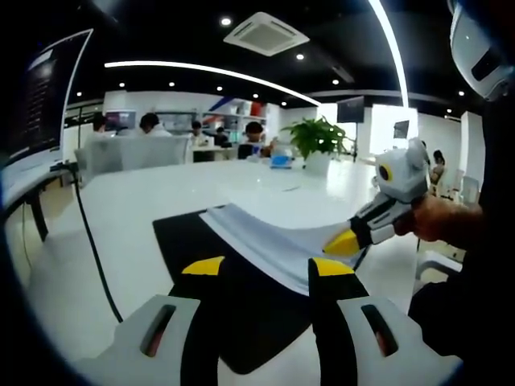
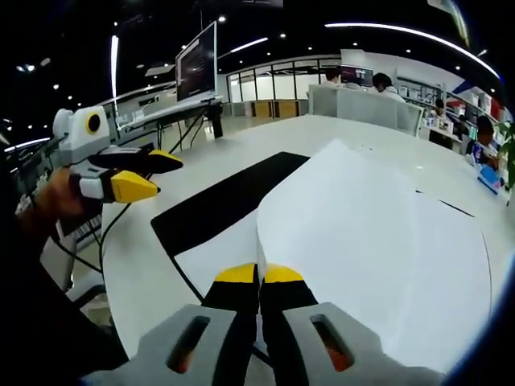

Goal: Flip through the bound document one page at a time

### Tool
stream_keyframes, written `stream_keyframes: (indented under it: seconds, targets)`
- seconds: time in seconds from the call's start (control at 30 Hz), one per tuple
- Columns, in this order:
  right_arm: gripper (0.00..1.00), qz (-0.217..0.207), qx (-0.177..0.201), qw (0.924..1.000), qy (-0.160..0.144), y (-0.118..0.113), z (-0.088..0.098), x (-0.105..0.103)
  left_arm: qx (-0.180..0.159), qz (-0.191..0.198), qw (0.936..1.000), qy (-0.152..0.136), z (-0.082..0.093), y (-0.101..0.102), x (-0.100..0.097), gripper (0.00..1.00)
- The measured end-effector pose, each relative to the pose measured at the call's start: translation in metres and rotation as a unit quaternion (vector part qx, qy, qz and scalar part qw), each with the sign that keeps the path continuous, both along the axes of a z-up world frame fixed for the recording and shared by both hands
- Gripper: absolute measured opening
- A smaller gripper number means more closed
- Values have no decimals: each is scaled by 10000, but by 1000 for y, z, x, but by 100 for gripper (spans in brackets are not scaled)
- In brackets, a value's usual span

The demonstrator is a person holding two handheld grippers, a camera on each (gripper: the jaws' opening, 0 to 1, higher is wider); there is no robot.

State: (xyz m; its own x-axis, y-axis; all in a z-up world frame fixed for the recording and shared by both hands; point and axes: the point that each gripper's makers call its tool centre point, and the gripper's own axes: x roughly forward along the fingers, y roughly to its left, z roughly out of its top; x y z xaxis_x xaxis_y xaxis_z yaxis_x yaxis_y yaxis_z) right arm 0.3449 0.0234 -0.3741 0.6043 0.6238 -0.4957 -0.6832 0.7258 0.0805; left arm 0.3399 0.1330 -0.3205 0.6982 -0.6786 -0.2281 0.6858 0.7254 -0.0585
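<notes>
Jaws, right gripper [image 2: 259, 275]: I am reading them as closed, yellow tips pinched on the near edge of a lifted page [image 2: 354, 233] of the bound document [image 1: 265, 241]. Jaws, left gripper [image 1: 265, 267]: standing apart, gripping nothing, hovering over the black mat [image 1: 185, 241].

Document: lying on the mat on the white tabletop [image 1: 145, 201], at 12 o'clock from both sets of jaws, its long axis running roughly from 10 toward 4 o'clock in the left gripper view.

Key relation: the raised sheet is arching up from the stack, its held edge at about 2 o'clock from the left jaws. I am judging the right gripper the nearer one, already carrying the page, so the turn-over depends on it.

Left gripper view: showing the stack in profile, fanned pages curving upward, and a hand holding the right gripper at 3 o'clock.

Right gripper view: showing the broad white face of the sheet, and the left gripper, tips parted, at 10 o'clock.
</notes>
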Motion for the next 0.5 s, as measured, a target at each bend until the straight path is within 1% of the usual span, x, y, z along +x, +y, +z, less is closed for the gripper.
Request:
stream_keyframes:
  seconds: [0.5]
  targets:
    - [1,40,-102,9999,48,0,-7,0,24,5,10000,16,-1,0,0,42]
